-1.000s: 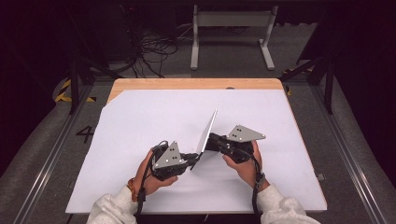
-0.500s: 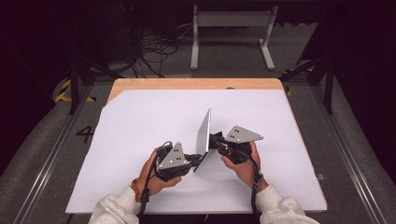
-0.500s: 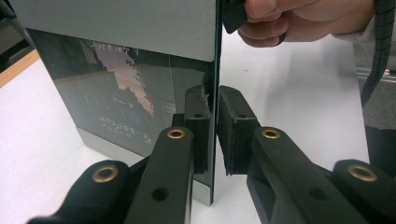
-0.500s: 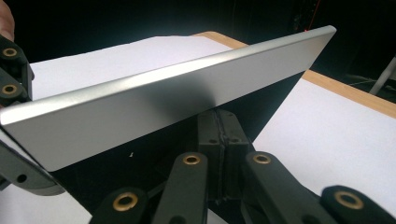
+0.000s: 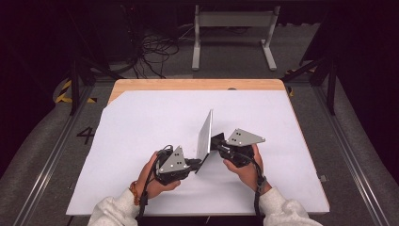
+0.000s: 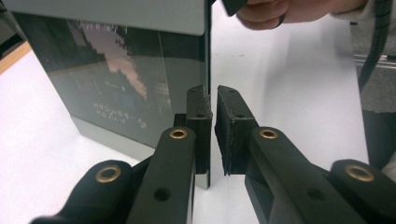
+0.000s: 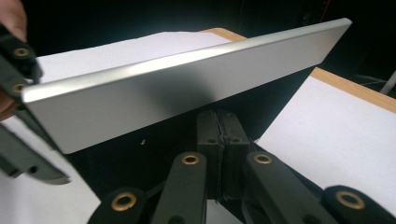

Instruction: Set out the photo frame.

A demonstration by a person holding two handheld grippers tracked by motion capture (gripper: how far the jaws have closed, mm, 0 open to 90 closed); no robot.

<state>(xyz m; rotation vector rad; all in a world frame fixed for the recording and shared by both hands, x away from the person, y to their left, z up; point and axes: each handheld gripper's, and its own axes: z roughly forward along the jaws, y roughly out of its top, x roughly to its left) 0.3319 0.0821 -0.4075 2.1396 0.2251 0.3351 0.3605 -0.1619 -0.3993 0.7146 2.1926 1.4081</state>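
The panel (image 5: 204, 136) has tipped nearly upright; left gripper (image 5: 195, 162) clamps its edge; right gripper (image 5: 217, 143), jaws closed, props it.

A single digit, "4" (image 5: 85, 135), stands in dark paint on the grey floor (image 5: 42, 155) to the left of the table, seen from the high view. In the left gripper view, the dark glossy face of the upright panel (image 6: 116, 79) bears a few lines of faint, pale lettering low on its surface, too blurred and small to make out. The silver side of the panel in the right gripper view carries no readable marking.
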